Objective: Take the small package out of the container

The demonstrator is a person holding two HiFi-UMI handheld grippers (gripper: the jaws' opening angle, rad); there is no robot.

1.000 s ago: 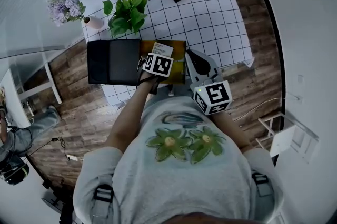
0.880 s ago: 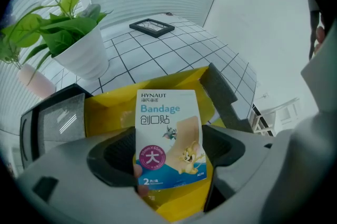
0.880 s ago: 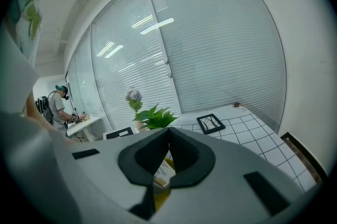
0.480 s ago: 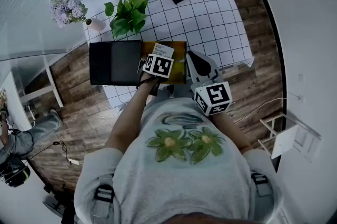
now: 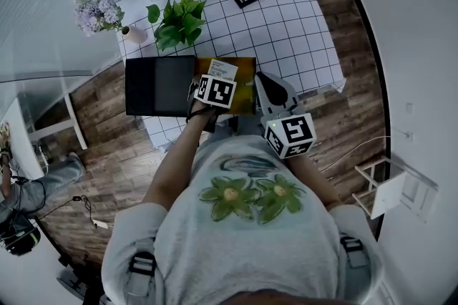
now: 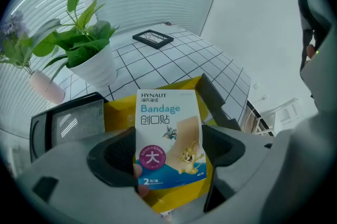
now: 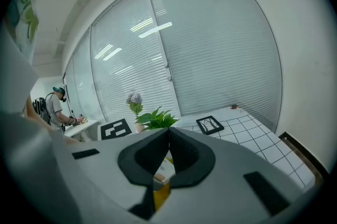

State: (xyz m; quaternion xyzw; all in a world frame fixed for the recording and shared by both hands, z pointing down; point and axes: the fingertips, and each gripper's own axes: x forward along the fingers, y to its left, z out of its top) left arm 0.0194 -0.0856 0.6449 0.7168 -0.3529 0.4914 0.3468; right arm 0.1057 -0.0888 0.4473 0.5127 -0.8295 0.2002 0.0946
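Head view, package still in left claw

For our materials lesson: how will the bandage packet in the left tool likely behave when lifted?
Probably light: the bandage packet looks thin and flat. Likely fairly stiff: it stands upright, unbent, in the left tool.

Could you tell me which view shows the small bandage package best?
Left gripper view: the small white-and-blue bandage package faces it, legible, between the jaws. Head view shows a tiny corner; right gripper view, a sliver.
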